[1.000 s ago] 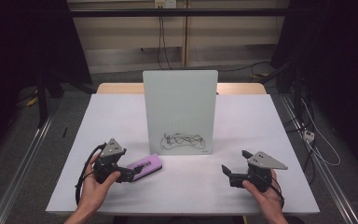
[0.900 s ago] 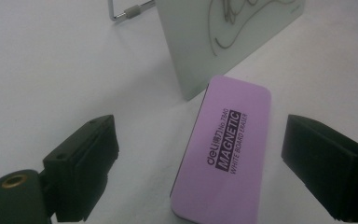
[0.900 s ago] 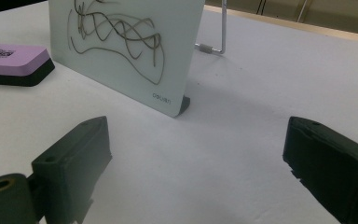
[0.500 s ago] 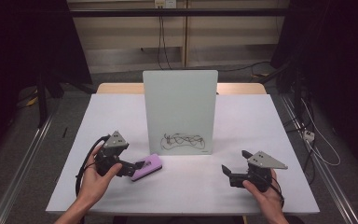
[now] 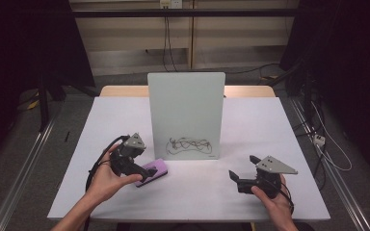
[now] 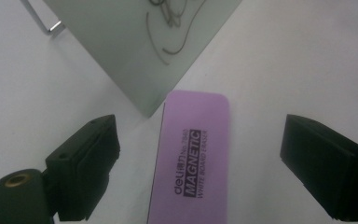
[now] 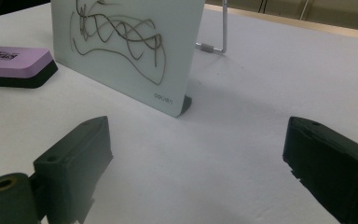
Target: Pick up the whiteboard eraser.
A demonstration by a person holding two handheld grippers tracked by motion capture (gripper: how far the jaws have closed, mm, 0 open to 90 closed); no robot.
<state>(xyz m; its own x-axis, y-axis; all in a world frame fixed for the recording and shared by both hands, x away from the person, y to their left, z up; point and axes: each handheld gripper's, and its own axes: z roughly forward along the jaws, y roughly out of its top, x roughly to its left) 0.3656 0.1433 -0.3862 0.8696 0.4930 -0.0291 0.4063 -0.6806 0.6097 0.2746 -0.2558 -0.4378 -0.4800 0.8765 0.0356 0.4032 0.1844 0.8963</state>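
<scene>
Presently: eraser not yet gripped, scribble intact.
Surface (image 5: 270, 125) carries the upright whiteboard (image 5: 185, 106), its scribble (image 5: 189, 144) unwiped. Left hand-held gripper (image 5: 142, 174), jaws wide but just closing slightly, straddles the purple eraser (image 6: 189, 158) lying by the whiteboard's lower left corner, pads clear. Right hand-held gripper (image 5: 235, 179), right of the whiteboard, gapes empty.

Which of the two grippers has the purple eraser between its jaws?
The left gripper: its open jaws straddle the purple whiteboard eraser without pressing it. The right gripper has bare table between its jaws.
</scene>
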